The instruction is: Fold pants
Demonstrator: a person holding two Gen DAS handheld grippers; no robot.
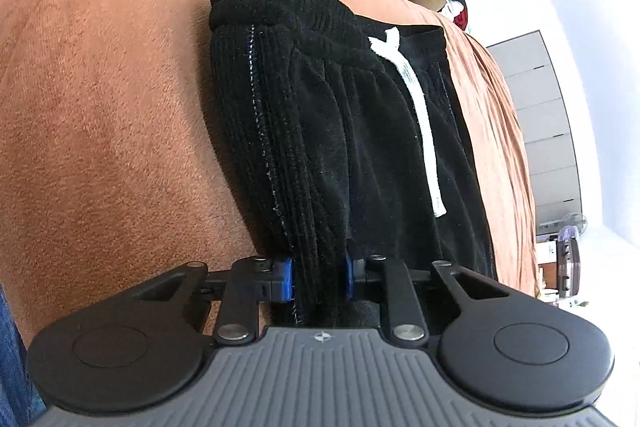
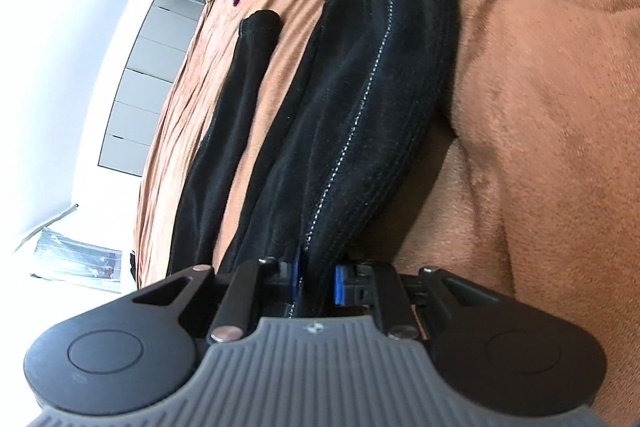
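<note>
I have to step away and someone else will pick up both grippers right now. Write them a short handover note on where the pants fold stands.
Left gripper: shut on the side-seam edge of the black pants, near the waistband end with the white drawstring.
Right gripper: shut on the same seamed edge further along the near leg.
Pants lie on the brown blanket; the other leg lies apart, flat beside the near one.
Done: both grips taken.
Left: probably lift the near leg over onto the other, then fold lengthwise. No fold visible yet.
</note>
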